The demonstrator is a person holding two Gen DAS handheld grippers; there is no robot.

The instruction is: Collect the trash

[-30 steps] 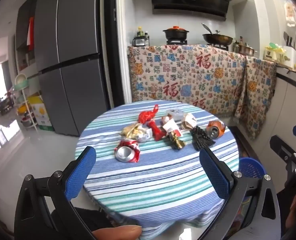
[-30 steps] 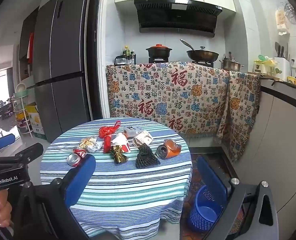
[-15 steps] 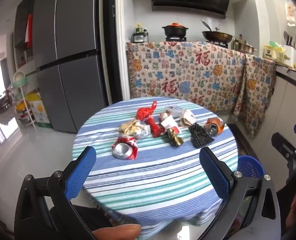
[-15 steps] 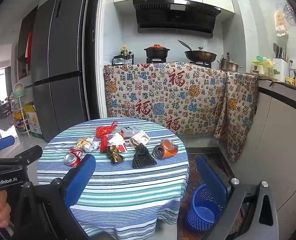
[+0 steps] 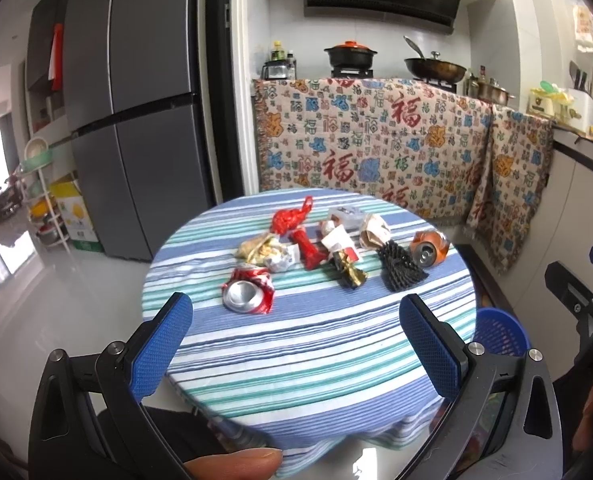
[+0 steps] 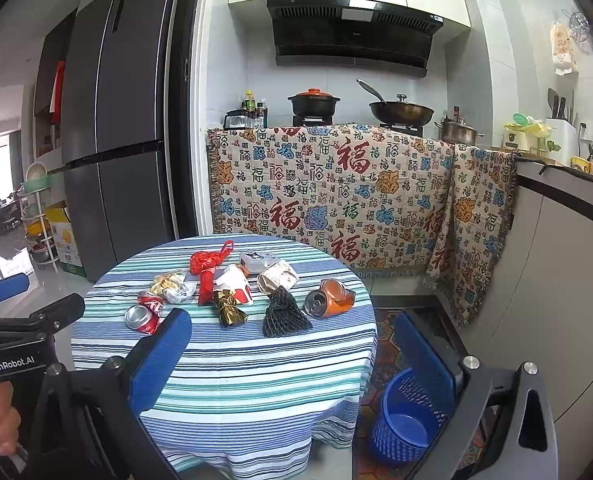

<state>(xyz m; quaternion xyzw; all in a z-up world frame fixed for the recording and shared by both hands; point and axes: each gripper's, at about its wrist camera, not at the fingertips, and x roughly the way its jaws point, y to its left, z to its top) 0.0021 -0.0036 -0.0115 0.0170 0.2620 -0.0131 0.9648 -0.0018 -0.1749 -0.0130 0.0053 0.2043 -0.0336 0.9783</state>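
Left wrist view is showing the trash lying in a row across the middle of the striped round table: a crushed red can nearest, a black mesh wrapper and an orange can to the right. Right wrist view is revealing the whole blue basket sitting on the floor right of the table. Left gripper and right gripper are both hovering spread wide, holding and touching nothing.
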